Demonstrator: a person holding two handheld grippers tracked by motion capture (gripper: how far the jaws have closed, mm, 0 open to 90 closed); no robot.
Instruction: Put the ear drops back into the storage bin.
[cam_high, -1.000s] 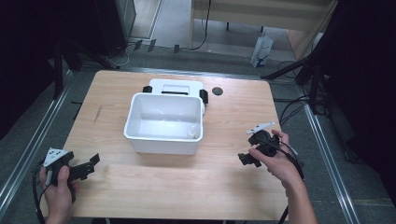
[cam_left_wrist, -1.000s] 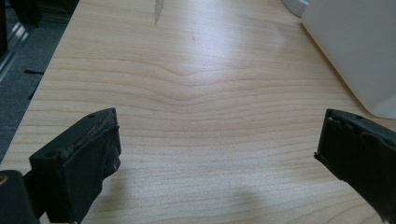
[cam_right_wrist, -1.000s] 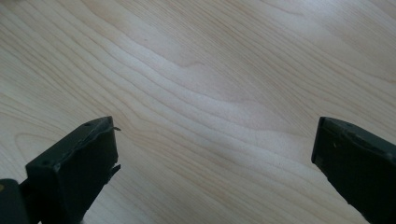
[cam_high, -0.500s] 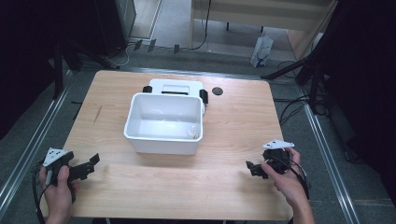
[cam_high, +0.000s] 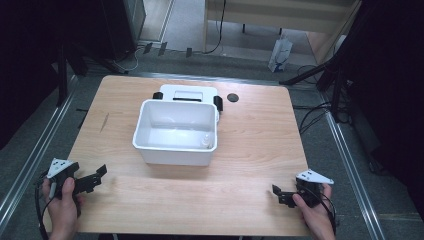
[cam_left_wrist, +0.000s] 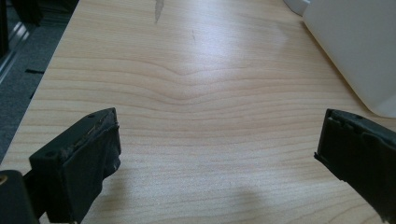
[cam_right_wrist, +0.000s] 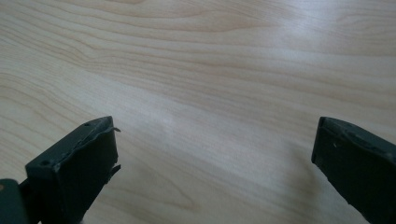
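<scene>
**Two grippers parted and empty at the near corners, one white tub between them**

Grippers number two, one at each near corner of the one wooden table (cam_high: 250, 150). At the left, the left gripper (cam_high: 98, 176) rests low over the near-left corner, held by the left hand (cam_high: 62, 200), its grey three-cornered plate (cam_high: 59, 166) on top. Its own view shows both black jaws spread wide with bare wood between them — nothing is gripped — and one corner of the white tub at the upper right of that view.

Near the table's middle, toward the far side, stands one white rectangular tub (cam_high: 175, 152), open at the top. One small pale bottle-like object (cam_high: 205, 141) stands in its near-right inner corner; what it is cannot be told. Just behind the tub, touching or nearly so, sits one flat white device (cam_high: 187, 93) with black parts at its sides. One small dark disc (cam_high: 232, 97) lies on the wood to the right of that device.

At the right, the right gripper (cam_high: 278, 194) sits over the near-right corner in the right hand (cam_high: 312, 212) — its jaws likewise stand wide apart over bare wood, holding nothing
</scene>
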